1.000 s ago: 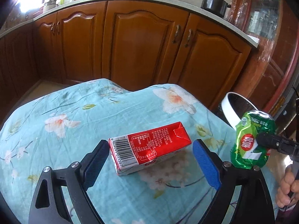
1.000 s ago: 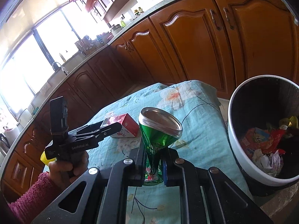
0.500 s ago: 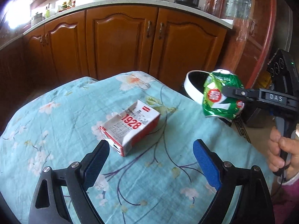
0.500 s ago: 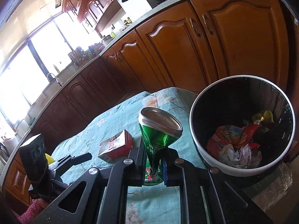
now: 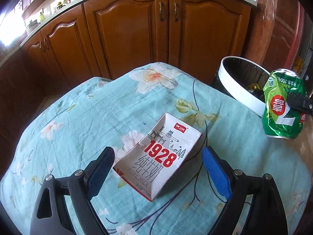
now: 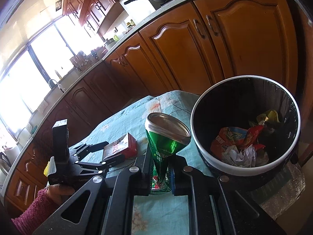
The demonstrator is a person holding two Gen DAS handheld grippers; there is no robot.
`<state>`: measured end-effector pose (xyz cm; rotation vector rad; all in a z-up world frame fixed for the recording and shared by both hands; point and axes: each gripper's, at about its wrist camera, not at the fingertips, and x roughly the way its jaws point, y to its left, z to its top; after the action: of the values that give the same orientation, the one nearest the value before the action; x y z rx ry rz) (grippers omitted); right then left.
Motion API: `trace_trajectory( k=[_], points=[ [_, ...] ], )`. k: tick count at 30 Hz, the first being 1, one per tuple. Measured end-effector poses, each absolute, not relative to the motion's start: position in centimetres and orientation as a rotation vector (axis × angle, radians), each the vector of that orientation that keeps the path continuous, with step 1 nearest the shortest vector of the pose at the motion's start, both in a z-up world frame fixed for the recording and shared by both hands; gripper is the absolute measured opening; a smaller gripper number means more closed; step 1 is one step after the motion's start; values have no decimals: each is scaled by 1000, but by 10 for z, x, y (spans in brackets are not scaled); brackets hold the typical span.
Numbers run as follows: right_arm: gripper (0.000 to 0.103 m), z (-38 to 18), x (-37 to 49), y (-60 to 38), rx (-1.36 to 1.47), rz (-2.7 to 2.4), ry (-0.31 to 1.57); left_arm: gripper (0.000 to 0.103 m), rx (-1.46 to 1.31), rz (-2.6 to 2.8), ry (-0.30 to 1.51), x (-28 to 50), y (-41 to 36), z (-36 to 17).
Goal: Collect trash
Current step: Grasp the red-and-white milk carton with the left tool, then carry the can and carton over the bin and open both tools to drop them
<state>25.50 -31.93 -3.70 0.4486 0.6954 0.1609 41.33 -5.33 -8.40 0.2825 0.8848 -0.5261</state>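
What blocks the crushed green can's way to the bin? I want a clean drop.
Nothing visible. The right gripper holds the crushed green can just beside the bin, whose open mouth shows only trash at the bottom.

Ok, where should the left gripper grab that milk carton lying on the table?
Grip the milk carton across its two long side faces, coming down from above. It lies flat between the open left gripper fingers, and that width looks narrow enough to fit.
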Motion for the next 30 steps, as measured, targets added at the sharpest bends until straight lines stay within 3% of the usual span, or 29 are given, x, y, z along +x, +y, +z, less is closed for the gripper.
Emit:
trace_trajectory(
  k=[3,7,15,30],
  points=[
    [13,-38,256,-319,453,161,700,66,319,-515,908,412,-67,-92],
    [13,-40,253,-319,452,162,704,53,352,-464,913,397,-71,-93],
    [13,-37,241,-319,447,173,691,50,115,-436,942,351,-59,-74],
    [13,-32,209,-333,420,158,669,48,-34,-369,854,254,-92,-43]
  ],
)
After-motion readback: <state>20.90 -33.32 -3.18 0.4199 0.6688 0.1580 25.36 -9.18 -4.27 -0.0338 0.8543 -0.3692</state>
